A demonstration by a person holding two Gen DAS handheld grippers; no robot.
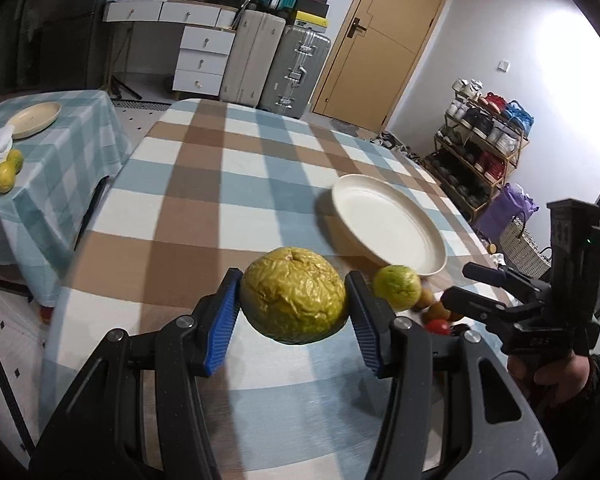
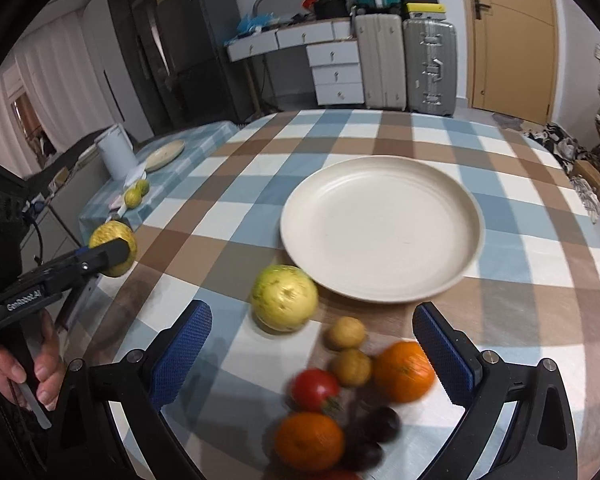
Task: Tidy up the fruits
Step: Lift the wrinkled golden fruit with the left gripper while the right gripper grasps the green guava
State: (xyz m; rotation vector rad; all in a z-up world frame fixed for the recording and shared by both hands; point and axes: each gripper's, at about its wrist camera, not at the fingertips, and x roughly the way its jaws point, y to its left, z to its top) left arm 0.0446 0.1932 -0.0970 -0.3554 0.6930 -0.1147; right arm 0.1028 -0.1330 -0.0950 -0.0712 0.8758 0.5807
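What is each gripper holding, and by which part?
Left gripper: wrinkled yellow fruit, fingers on its opposite sides. Right gripper: open, nothing held.

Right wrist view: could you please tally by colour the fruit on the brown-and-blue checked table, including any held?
Yellow-green: 2, wrinkled fruit in the left gripper and smooth fruit
Orange fruits: 2
Tan fruits: 2
Red fruit: 1
Dark fruits: blurred, uncounted
Total: 7, plus the dark ones

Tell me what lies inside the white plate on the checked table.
The white plate shows only its bare inner surface; no fruit lies in it. The pale green fruit rests on the cloth beside its near rim. What is under the plate cannot be seen.
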